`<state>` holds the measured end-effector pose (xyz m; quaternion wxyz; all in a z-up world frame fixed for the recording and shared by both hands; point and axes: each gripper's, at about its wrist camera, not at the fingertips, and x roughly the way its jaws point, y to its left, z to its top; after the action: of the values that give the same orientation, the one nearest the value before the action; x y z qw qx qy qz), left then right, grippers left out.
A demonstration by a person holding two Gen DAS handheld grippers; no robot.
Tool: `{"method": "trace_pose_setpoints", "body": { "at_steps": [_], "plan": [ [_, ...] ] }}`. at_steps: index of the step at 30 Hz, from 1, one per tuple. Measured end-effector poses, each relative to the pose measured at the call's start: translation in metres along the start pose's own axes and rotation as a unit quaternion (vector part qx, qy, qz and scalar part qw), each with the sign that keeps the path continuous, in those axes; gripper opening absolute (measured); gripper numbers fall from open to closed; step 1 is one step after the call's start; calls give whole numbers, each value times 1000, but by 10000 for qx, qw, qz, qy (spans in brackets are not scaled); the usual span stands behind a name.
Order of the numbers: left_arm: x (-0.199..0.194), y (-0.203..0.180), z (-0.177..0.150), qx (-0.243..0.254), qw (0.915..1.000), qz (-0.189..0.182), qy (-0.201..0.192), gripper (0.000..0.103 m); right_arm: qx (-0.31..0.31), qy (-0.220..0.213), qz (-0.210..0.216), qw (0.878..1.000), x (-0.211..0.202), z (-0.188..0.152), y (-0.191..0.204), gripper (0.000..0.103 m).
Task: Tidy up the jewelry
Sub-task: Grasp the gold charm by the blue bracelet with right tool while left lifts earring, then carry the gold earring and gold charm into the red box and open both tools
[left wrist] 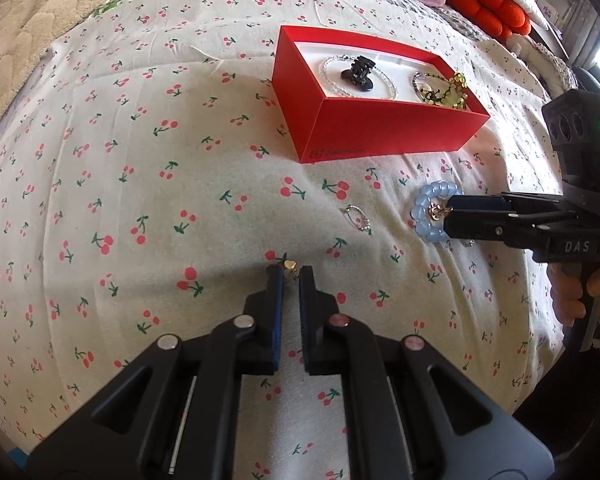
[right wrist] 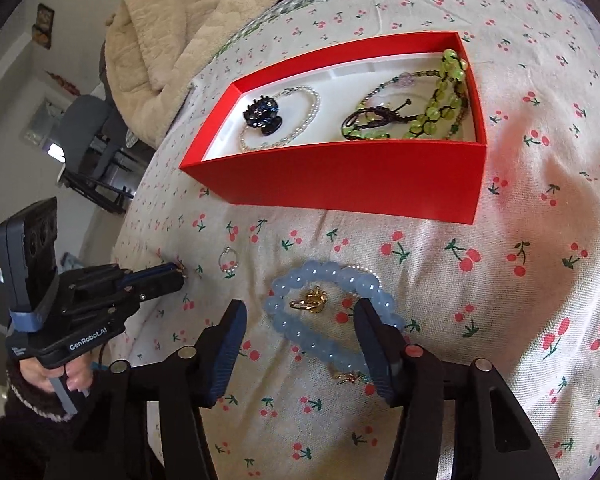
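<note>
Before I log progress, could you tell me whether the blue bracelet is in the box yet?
Out: the bracelet lies on the bedspread, near the box.

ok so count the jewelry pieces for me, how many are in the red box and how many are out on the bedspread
In the red box: 4, namely pearl bracelet, black hair claw, green bead strand, dark cord bracelet.
On the bedspread: 4, namely blue bead bracelet, gold charm, small ring, gold earring.
Total: 8

A bed with a cherry-print cover point(left wrist: 140, 160) carries a red box point(left wrist: 380, 128); near it lie a blue bead bracelet point(right wrist: 332, 312), a small ring point(left wrist: 356, 218) and a gold earring point(left wrist: 289, 266).
</note>
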<state>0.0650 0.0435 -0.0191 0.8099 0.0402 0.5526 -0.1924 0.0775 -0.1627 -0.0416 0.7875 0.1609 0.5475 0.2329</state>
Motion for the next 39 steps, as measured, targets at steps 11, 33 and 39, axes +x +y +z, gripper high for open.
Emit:
{"method": "trace_pose_setpoints", "body": {
  "at_steps": [11, 33, 39],
  "plan": [
    [0, -3, 6, -21, 10000, -16, -29, 9, -51, -29, -407, 9992, 4, 3, 2, 15],
    [-24, -4, 15, -217, 9988, -195, -385, 9, 298, -752, 156, 9966, -58, 18, -2, 15],
    [-37, -12, 38, -252, 9968, -359, -670, 9, 341, -949, 190, 9947, -68, 34, 2, 15]
  ]
}}
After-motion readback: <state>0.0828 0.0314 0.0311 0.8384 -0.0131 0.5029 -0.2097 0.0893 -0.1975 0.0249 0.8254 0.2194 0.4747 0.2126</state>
